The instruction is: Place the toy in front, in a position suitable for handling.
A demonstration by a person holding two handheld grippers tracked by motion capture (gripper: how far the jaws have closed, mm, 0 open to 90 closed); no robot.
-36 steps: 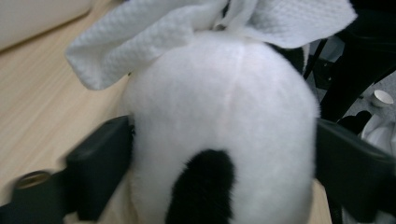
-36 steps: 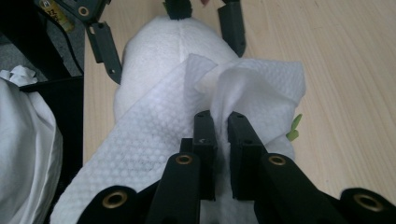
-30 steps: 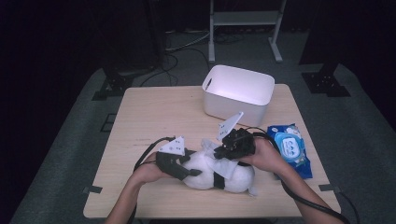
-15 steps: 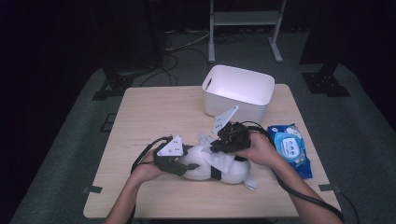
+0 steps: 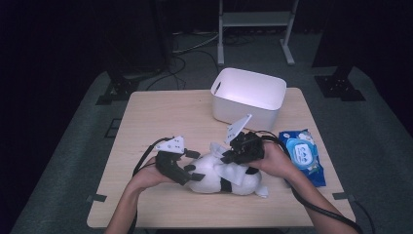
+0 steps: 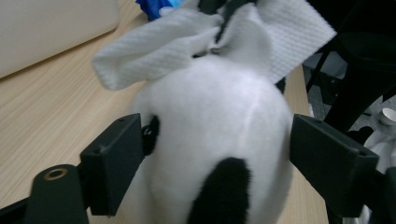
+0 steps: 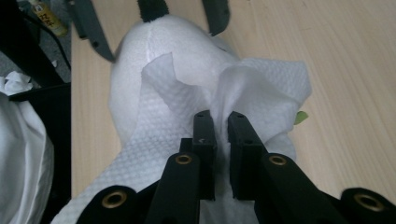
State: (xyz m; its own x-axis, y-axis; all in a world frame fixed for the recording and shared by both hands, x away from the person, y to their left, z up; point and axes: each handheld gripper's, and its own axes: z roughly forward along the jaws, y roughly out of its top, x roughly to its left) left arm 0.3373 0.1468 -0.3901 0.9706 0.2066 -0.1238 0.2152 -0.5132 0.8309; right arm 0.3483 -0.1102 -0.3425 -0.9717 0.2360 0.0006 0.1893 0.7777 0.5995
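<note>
From above, the right tool (image 5: 233, 155) pinches a wipe (image 7: 261, 88); close up, left tool (image 6: 217, 154) just opened, straddles the plush toy (image 6: 219, 116)

My grippers are black — the left gripper (image 5: 191, 168) and right gripper (image 5: 229, 157) each carry a grey three-cornered plate, brass-ringed screw holes, trailing black cables — forearms unsleeved.

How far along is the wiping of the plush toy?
Done: a wipe is out of the blue wipes pack and on the plush toy. In hand: the right gripper pinches the wipe; the left gripper, jaws just opened, straddles the toy without pressing. Left: more wiping; white bin awaits.
</note>
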